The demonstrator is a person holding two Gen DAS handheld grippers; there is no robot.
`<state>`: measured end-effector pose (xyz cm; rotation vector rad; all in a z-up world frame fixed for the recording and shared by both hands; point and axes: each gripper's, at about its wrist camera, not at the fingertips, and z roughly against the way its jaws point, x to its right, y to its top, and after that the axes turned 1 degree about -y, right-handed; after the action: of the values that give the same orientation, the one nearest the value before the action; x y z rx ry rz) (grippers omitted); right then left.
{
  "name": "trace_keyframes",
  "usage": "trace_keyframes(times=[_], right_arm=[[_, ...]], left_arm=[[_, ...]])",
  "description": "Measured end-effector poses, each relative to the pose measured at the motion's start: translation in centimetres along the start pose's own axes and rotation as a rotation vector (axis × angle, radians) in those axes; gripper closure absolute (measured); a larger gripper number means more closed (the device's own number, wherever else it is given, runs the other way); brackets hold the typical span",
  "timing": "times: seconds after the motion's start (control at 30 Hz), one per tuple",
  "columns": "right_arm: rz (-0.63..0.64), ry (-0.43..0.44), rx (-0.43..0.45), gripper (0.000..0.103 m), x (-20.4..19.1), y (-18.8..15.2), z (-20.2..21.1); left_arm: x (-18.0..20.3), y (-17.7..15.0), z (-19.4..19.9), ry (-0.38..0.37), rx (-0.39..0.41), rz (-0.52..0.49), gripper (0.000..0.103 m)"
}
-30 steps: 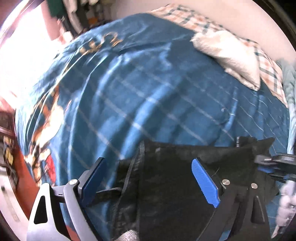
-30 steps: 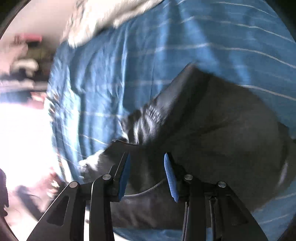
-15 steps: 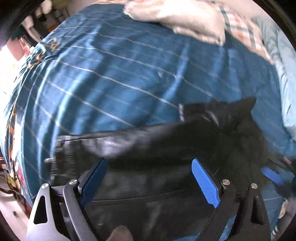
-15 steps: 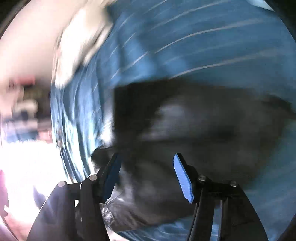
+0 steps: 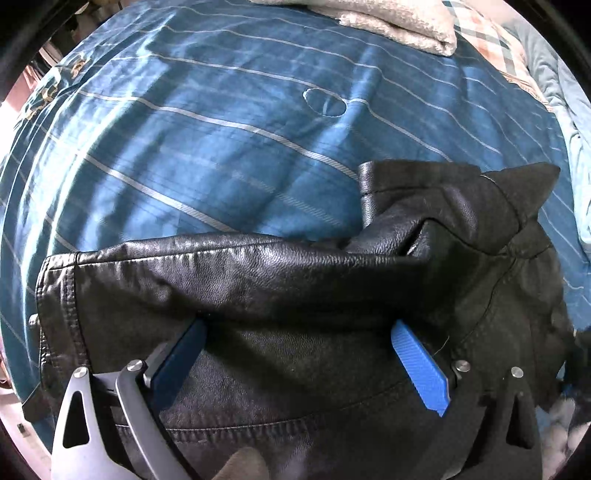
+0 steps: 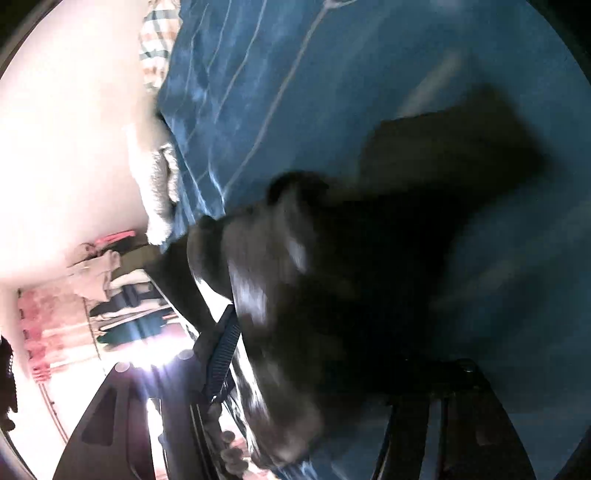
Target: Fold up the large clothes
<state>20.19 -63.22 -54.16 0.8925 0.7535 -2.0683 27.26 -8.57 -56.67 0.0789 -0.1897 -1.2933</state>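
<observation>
The black leather jacket (image 5: 295, 295) lies on the blue striped bedspread (image 5: 221, 129), filling the lower half of the left wrist view from 8 o'clock to 4 o'clock. A folded layer forms a thick horizontal ridge across the middle of that view. The collar and lapel area bunches toward 2 o'clock. A stitched seam runs across the leather near 6 o'clock.

The left gripper (image 5: 299, 354) points down at the jacket. Its jaws stand wide and are opening. The leather lies between and beneath the blue pads (image 5: 421, 369), but neither pad presses on it.

In the right wrist view the jacket (image 6: 332, 277) is heavily blurred and dark, filling the centre toward 5 o'clock. For the right gripper (image 6: 314, 362), only the left pad (image 6: 221, 354) shows clearly; jacket fabric lies against it, and the jaw spacing appears moderate. Whether it grips cannot be told.

A folded white towel (image 5: 399, 22) rests at 12 o'clock on the bedspread. A plaid sheet (image 5: 491, 40) shows at 1 o'clock.
</observation>
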Motion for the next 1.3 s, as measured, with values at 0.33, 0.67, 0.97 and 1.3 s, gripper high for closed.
trace_keyframes(times=[0.33, 0.67, 0.97, 1.3], right_arm=[[0.02, 0.149, 0.058, 0.087, -4.3, -2.1, 1.5], [0.125, 0.111, 0.049, 0.059, -7.1, -0.8, 0.1], [0.047, 0.128, 0.014, 0.086, -5.2, 1.0, -2.2], [0.272, 0.094, 0.132, 0.088, -19.8, -2.9, 0.8]], left_arm=[[-0.8, 1.6, -1.2, -0.009, -0.04, -0.01, 0.0], [1.4, 4.0, -2.1, -0.022, -0.022, -0.128, 0.0], [1.7, 4.0, -1.9, -0.006, -0.023, -0.119, 0.0], [8.5, 9.5, -3.3, -0.165, -0.008, -0.136, 0.0]])
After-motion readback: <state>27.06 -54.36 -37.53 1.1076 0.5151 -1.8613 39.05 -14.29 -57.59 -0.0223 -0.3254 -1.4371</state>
